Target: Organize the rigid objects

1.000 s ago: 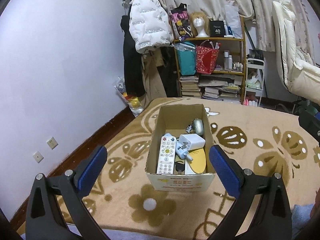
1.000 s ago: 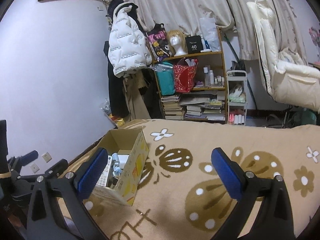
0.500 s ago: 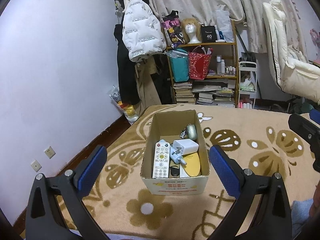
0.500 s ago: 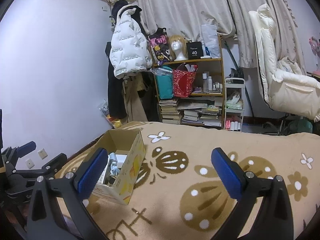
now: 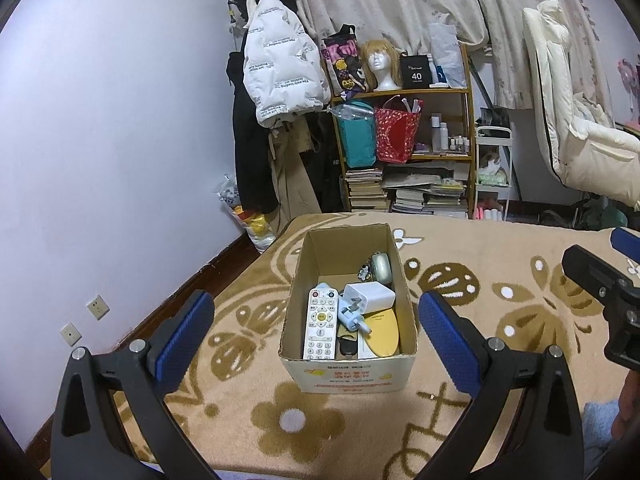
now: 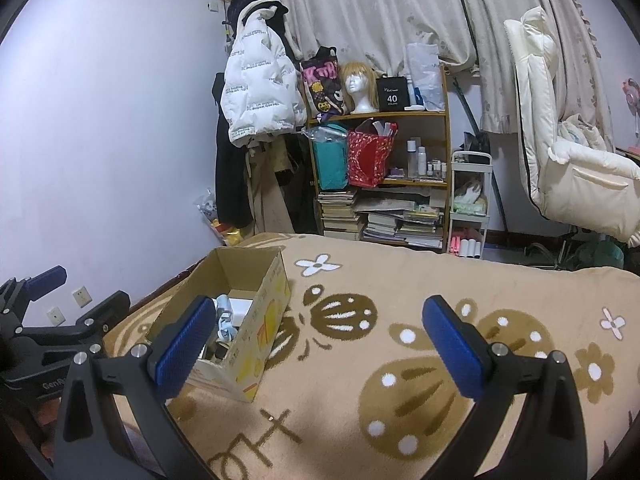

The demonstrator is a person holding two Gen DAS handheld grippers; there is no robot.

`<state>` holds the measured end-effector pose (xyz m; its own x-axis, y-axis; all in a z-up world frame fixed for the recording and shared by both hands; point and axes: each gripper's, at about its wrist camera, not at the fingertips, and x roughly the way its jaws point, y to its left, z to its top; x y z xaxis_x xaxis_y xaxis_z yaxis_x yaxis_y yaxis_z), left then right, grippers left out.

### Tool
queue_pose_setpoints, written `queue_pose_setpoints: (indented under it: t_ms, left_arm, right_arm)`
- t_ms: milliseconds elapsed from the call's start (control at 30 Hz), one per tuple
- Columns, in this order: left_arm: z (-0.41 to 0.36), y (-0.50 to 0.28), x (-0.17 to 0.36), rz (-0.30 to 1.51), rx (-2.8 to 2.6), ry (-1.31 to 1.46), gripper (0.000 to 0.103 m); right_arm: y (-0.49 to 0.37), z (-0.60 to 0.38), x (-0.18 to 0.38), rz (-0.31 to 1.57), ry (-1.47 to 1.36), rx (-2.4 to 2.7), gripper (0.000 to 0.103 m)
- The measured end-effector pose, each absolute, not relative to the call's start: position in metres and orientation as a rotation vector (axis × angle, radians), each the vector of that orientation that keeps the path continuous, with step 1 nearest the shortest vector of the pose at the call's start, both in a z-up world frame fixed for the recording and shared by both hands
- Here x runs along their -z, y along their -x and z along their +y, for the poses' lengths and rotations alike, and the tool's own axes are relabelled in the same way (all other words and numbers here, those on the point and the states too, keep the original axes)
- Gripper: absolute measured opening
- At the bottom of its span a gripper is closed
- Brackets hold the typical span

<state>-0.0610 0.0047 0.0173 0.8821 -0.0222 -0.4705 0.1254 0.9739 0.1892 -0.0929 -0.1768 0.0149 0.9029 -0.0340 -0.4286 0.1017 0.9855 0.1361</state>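
1. The cardboard box (image 5: 347,376) sat open-topped on the tan patterned blanket (image 5: 500,300), near its left edge and in front of the left gripper (image 5: 316,338).
2. Inside it a white remote control (image 5: 320,323) lay lengthwise along the left wall, buttons up.
3. Beside the remote were a pale blue plug (image 5: 352,316) and a white charger block (image 5: 370,295), one touching the other, with a yellow oval piece (image 5: 386,334) flat at the front right corner.
4. A round whitish object (image 5: 381,267) rested farther back against the right wall of the box.
5. The left gripper stood spread wide with nothing between its blue pads (image 5: 184,340); the box showed in the gap but was not touched.
6. The right gripper (image 6: 318,346) was likewise spread wide and carried nothing, above the blanket to the right of the box, well apart from it.
7. Beyond the bed, a wooden shelf (image 5: 404,94) held stacked books, a red bag and a wig head.
8. A white puffer jacket (image 5: 280,68) hung at the wall to the left of the shelf.
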Motion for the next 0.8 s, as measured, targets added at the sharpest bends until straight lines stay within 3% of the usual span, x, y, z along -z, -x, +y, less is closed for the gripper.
queue_pose_setpoints:
  t_ms: [800]
  left_arm:
    - [0.0082, 0.0571, -0.0175, 0.491, 0.069, -0.218, 0.101]
  right_arm:
    - [0.0942, -0.1836, -0.0092, 0.444, -0.154, 0.082, 0.103]
